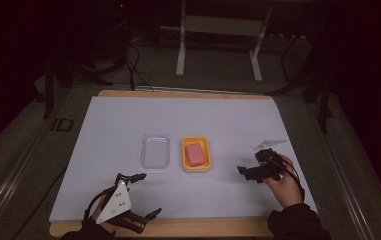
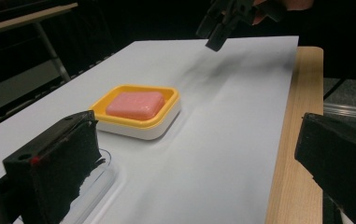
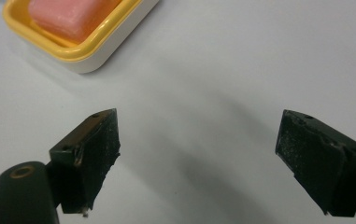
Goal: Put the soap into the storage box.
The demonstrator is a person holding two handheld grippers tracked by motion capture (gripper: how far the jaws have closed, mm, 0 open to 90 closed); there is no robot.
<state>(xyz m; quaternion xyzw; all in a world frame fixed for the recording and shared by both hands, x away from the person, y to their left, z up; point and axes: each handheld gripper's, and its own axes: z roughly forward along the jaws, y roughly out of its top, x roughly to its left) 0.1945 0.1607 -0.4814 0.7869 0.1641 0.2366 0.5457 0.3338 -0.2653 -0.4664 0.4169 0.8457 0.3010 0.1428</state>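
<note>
White sheet-covered table (image 1: 228, 120): left gripper (image 1: 143, 196) low near-left, right gripper (image 1: 248, 170) hovering right of yellow plastic soap dish (image 1: 196, 153), both spread wide, empty.

A white sheet (image 1: 188, 120) covers the wooden table (image 1: 188, 93), bearing a clear plastic lid (image 1: 155, 150) just beside a yellow soap dish (image 1: 196, 154) that holds a pink soap bar (image 1: 195, 154), with white frame legs (image 1: 180, 50) beyond

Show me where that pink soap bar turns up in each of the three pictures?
High view: pink soap bar sits near the table's centre.
Left gripper view: left of centre, beyond the left jaw.
Right gripper view: top left corner, cut by the edge.
Shared landmark: the yellow dish holding it.
</note>
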